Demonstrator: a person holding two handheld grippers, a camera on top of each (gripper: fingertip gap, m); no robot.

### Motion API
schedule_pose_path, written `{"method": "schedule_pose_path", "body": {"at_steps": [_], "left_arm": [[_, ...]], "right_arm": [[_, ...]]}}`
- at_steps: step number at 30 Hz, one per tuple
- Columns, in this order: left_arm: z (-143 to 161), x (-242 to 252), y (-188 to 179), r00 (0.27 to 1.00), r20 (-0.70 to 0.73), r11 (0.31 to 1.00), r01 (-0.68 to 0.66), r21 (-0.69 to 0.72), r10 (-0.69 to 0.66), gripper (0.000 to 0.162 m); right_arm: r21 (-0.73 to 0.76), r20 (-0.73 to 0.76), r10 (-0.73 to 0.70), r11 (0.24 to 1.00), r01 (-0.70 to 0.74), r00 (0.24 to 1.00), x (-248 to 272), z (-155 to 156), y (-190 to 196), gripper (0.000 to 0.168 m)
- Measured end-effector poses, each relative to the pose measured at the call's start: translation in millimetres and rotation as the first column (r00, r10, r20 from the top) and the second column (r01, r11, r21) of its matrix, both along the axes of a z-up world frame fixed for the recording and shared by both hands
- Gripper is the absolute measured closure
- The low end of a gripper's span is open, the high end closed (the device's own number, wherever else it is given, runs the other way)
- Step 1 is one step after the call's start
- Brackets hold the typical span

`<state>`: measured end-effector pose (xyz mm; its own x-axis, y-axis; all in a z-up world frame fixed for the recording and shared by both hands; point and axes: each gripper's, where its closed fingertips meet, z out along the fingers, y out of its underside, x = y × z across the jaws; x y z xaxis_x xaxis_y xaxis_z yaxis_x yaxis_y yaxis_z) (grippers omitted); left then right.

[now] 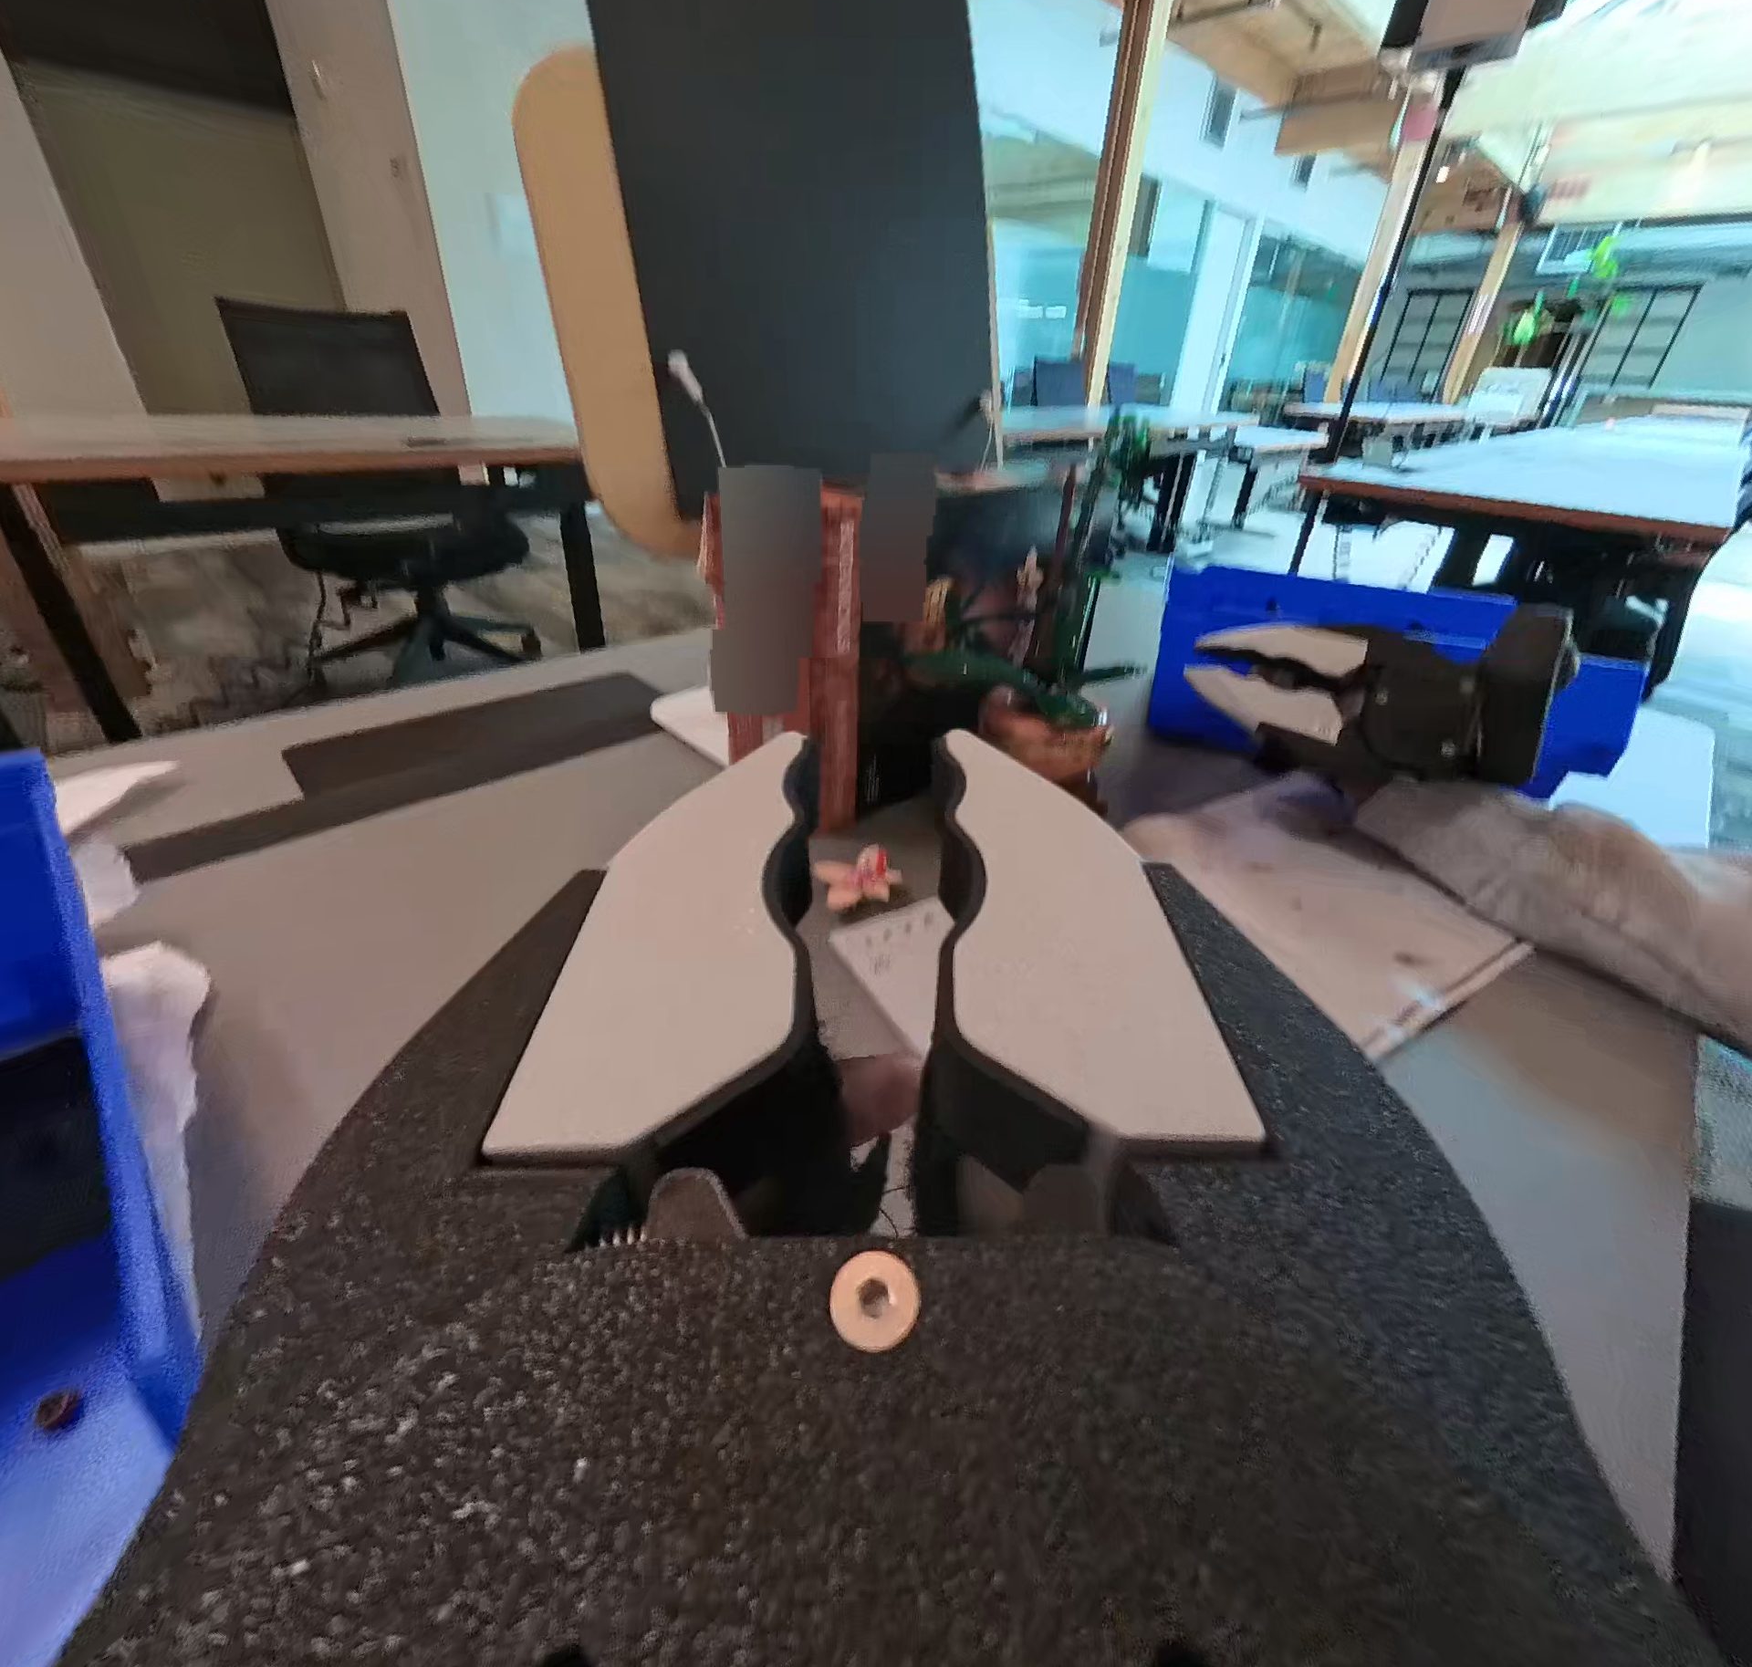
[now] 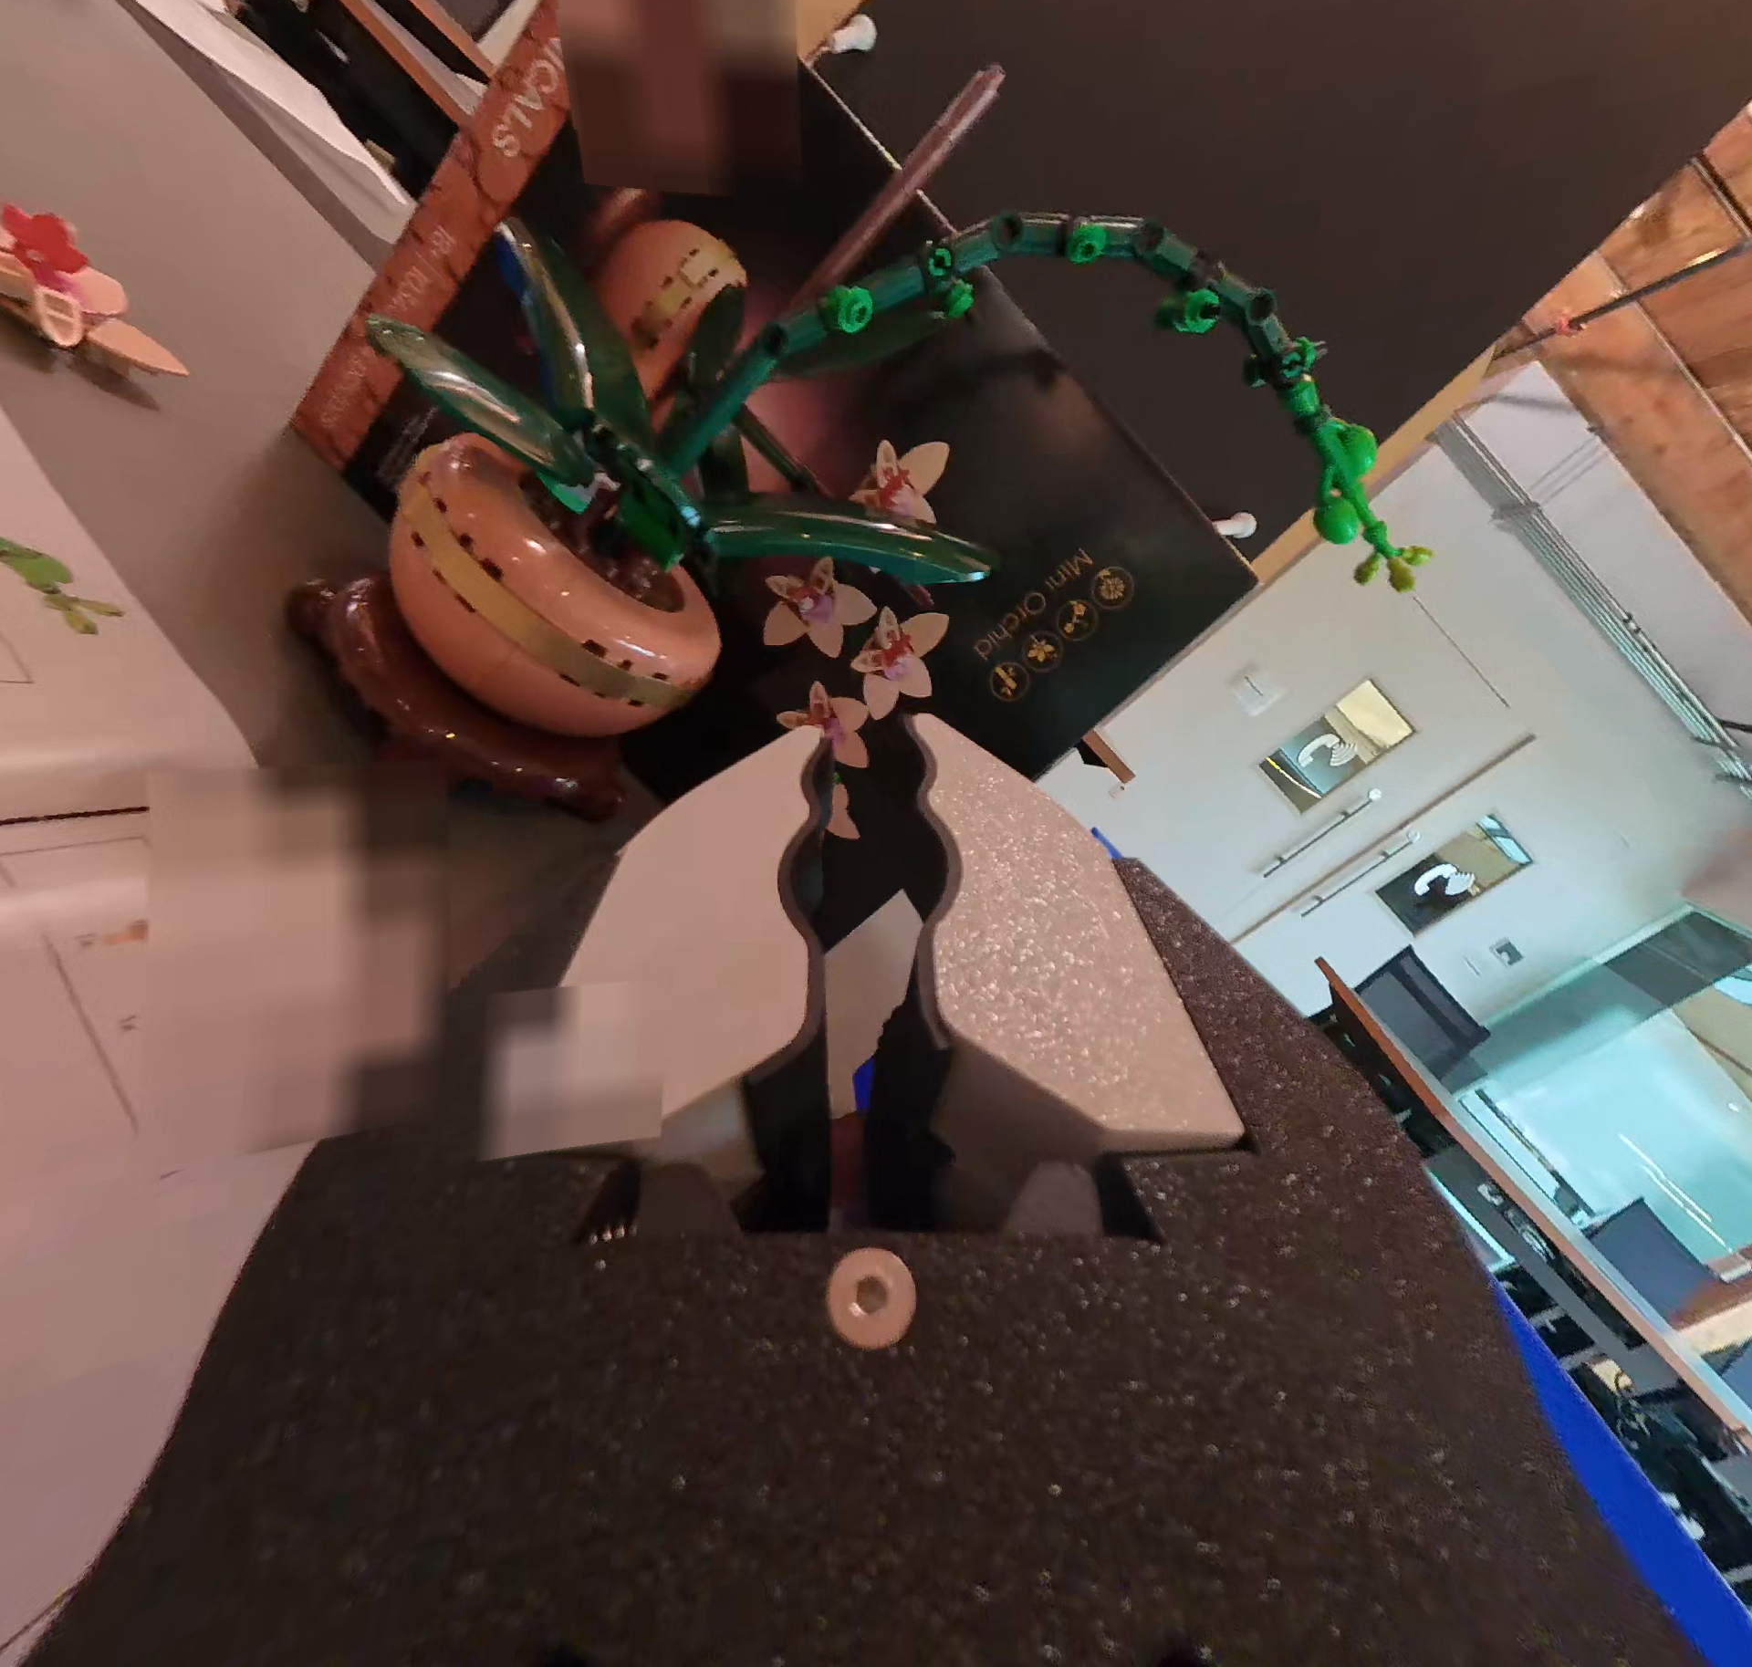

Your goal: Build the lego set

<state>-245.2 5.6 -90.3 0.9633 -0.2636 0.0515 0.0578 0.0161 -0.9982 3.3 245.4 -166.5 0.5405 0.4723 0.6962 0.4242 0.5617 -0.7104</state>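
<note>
Left gripper (image 1: 872,759): hovering low over the grey tabletop (image 1: 398,873), jaws standing partly apart and holding nothing.
Loose flower: a small pink-and-red brick orchid blossom (image 1: 861,874) is lying on the tabletop just beyond the left jaws, beside a white printed sheet (image 1: 891,958).
Right gripper (image 2: 867,730): tilting hard to one side, jaws parted by a narrow gap, gripping nothing that I can see.
Plant model: the brick-built orchid in its round tan pot (image 2: 531,607) is sitting on a brown stand (image 2: 417,692), dark green leaves spreading, a bare green studded stem (image 2: 1138,266) arching away.
Box: the dark product box with pictured blossoms (image 2: 995,579) is standing right behind the pot.
Blue bin (image 1: 1327,636): sitting behind the right gripper.
</note>
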Motion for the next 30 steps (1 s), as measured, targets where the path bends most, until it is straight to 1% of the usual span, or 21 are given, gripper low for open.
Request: {"method": "schedule_pose_path", "body": {"at_steps": [1, 2, 3, 4, 5, 6, 7, 9, 11, 13, 15, 16, 17, 19, 21, 23, 24, 26, 28, 29, 30], "left_arm": [[-15, -2, -2, 1.0, 0.006, 0.999, 0.0, -0.043, 0.0, 0.143], [-29, -4, -2, 1.0, -0.017, 0.998, 0.004, -0.055, -0.005, 0.147], [-34, -12, 5, 0.999, -0.048, 0.999, -0.022, -0.043, 0.02, 0.155], [-35, -17, 11, 0.999, -0.033, 0.999, -0.038, -0.038, 0.037, 0.159], [-35, -9, 12, 0.999, -0.025, 1.0, 0.021, -0.023, -0.021, 0.159], [-34, 0, 10, 0.996, -0.048, 0.998, 0.07, -0.005, -0.07, 0.159], [-37, 3, 10, 0.993, -0.088, 0.997, 0.078, -0.003, -0.078, 0.158], [-45, 0, 11, 0.988, -0.135, 0.997, 0.071, -0.013, -0.073, 0.153], [-50, -5, 11, 0.99, -0.125, 0.997, 0.07, -0.011, -0.071, 0.151], [-45, -10, 9, 0.991, -0.125, 0.999, 0.046, 0.025, -0.043, 0.149], [-36, -9, 6, 0.991, -0.131, 0.995, 0.046, 0.093, -0.034, 0.149], [-34, -9, 7, 0.991, -0.129, 0.994, 0.043, 0.103, -0.03, 0.149], [-35, -9, 8, 0.991, -0.135, 0.995, 0.035, 0.095, -0.022, 0.15], [-40, -11, 12, 0.982, -0.19, 0.998, 0.002, 0.07, 0.011, 0.15], [-44, -8, 14, 0.967, -0.254, 0.999, -0.023, 0.027, 0.029, 0.151], [-49, -5, 13, 0.95, -0.307, 0.996, -0.072, -0.06, 0.05, 0.15], [-48, -1, 11, 0.94, -0.333, 0.989, -0.111, -0.101, 0.072, 0.15], [-39, 16, 8, 0.916, -0.393, 0.976, -0.15, -0.157, 0.077, 0.148], [-24, 41, 6, 0.878, -0.476, 0.968, -0.167, -0.188, 0.059, 0.146], [-13, 51, 5, 0.855, -0.515, 0.963, -0.185, -0.196, 0.059, 0.145], [-4, 61, 3, 0.841, -0.539, 0.958, -0.194, -0.21, 0.052, 0.144]], "right_arm": [[0.0, -0.024, -0.013, 1.0, 0.013, 1.0, 1, 4, 1, 0.156], [-0.016, -0.097, -0.009, 1.0, 0.008, 0.995, 0, 12, 1, 0.156], [-0.037, -0.151, 0.033, 0.999, -0.039, 0.988, -7, 18, -4, 0.157], [-0.046, -0.187, 0.051, 0.997, -0.061, 0.981, -14, 24, -6, 0.157], [-0.028, -0.185, 0.044, 0.998, -0.05, 0.982, -19, 27, -4, 0.156], [-0.016, -0.158, 0.027, 0.999, -0.03, 0.987, -22, 26, -2, 0.155], [-0.016, -0.133, 0.024, 1.0, -0.026, 0.991, -23, 23, -1, 0.154], [-0.031, -0.111, 0.024, 0.999, -0.028, 0.994, -23, 14, -2, 0.154], [-0.063, -0.176, 0.059, 0.995, -0.071, 0.983, -24, 19, -6, 0.154], [-0.109, -0.227, 0.085, 0.988, -0.112, 0.97, -28, 22, -9, 0.156], [-0.119, -0.214, 0.088, 0.986, -0.115, 0.973, -32, 22, -11, 0.16], [-0.128, -0.193, 0.104, 0.983, -0.131, 0.976, -36, 20, -14, 0.161], [-0.153, -0.164, 0.139, 0.974, -0.164, 0.977, -43, 17, -20, 0.161], [-0.209, -0.123, 0.224, 0.946, -0.246, 0.967, -56, 14, -38, 0.162], [-0.292, -0.158, 0.316, 0.89, -0.35, 0.936, -65, 18, -63, 0.162], [-0.387, -0.18, 0.433, 0.794, -0.469, 0.883, -72, 20, -94, 0.161], [-0.419, -0.173, 0.48, 0.754, -0.506, 0.86, -73, 20, -108, 0.16], [-0.456, -0.153, 0.553, 0.696, -0.555, 0.819, -73, 21, -128, 0.158], [-0.475, -0.198, 0.6, 0.633, -0.611, 0.775, -73, 31, -141, 0.156], [-0.514, -0.232, 0.617, 0.579, -0.633, 0.752, -72, 37, -148, 0.156], [-0.575, -0.236, 0.635, 0.519, -0.633, 0.735, -70, 41, -154, 0.152]]}}
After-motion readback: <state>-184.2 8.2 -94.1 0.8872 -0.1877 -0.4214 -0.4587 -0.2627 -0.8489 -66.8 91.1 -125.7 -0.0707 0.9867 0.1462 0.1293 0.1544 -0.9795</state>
